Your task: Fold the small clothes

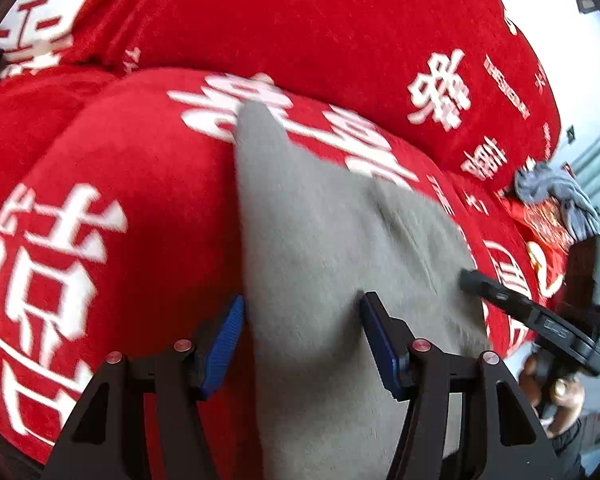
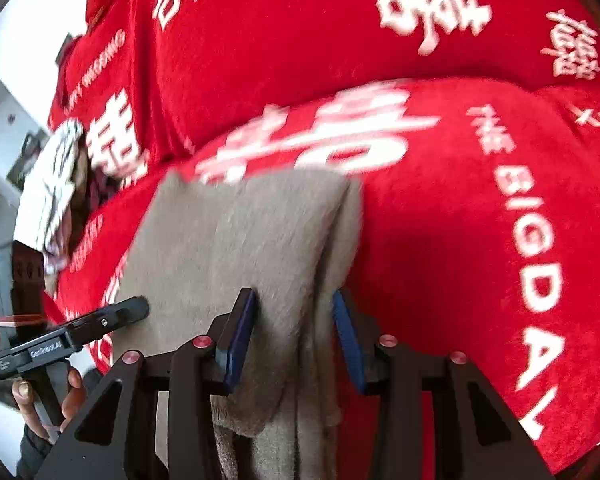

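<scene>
A grey garment [image 1: 320, 220] lies folded on a red blanket [image 1: 140, 160] printed with white characters. My left gripper [image 1: 304, 316] stands open over its near end, with the cloth's left edge lying between the blue pads and a wide gap left. The right gripper's finger [image 1: 472, 284] rests at the cloth's right side. In the right wrist view the same grey garment [image 2: 240, 232] shows a thick folded edge running between the pads of my right gripper [image 2: 294, 312], which is open. The left gripper's finger [image 2: 132, 308] sits on the cloth's left part.
A crumpled grey-blue garment [image 1: 552, 196] lies at the blanket's far right edge. A white patterned item [image 2: 56, 172] sits at the left on the red blanket [image 2: 440, 220]. A person's hand [image 2: 72, 392] holds the other gripper's handle. The blanket bulges in soft ridges behind the cloth.
</scene>
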`<control>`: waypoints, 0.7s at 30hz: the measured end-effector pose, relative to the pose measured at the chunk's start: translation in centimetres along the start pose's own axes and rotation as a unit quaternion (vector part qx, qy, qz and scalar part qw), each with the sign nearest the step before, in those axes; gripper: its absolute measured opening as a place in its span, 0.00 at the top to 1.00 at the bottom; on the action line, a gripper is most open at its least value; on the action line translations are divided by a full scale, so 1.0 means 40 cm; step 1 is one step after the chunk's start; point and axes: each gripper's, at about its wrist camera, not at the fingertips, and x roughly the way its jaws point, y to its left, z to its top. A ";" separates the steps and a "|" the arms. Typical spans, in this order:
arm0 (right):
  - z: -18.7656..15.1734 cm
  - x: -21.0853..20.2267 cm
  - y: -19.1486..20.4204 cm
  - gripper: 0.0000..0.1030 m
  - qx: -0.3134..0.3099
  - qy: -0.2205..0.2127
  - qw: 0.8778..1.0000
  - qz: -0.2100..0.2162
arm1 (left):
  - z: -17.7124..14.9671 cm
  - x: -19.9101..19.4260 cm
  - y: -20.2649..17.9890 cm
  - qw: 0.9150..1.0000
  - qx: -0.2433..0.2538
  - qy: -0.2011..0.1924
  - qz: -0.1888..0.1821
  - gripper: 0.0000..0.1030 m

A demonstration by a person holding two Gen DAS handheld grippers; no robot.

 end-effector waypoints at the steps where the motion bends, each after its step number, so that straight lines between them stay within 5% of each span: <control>1: 0.011 -0.008 0.008 0.57 -0.006 -0.008 1.000 0.004 | 0.017 -0.003 0.002 1.000 -0.001 -0.004 0.008 0.40; 5: 0.066 0.031 0.060 0.57 -0.051 0.007 0.998 0.039 | 0.097 0.039 -0.037 0.998 0.032 0.006 0.045 0.40; 9: 0.114 0.143 0.030 0.57 -0.023 0.054 0.998 0.028 | 0.152 0.142 -0.047 0.986 0.073 0.043 0.143 0.40; 13: 0.126 0.203 -0.063 0.58 0.028 0.074 0.996 0.043 | 0.163 0.194 -0.005 0.989 0.052 0.067 0.118 0.39; 16: 0.129 0.207 -0.090 0.61 0.045 0.072 0.994 0.067 | 0.163 0.198 0.021 0.990 0.041 0.064 0.115 0.24; 21: 0.100 0.106 -0.015 0.58 -0.023 0.045 0.998 0.033 | 0.135 0.128 0.003 0.991 0.045 0.039 0.116 0.24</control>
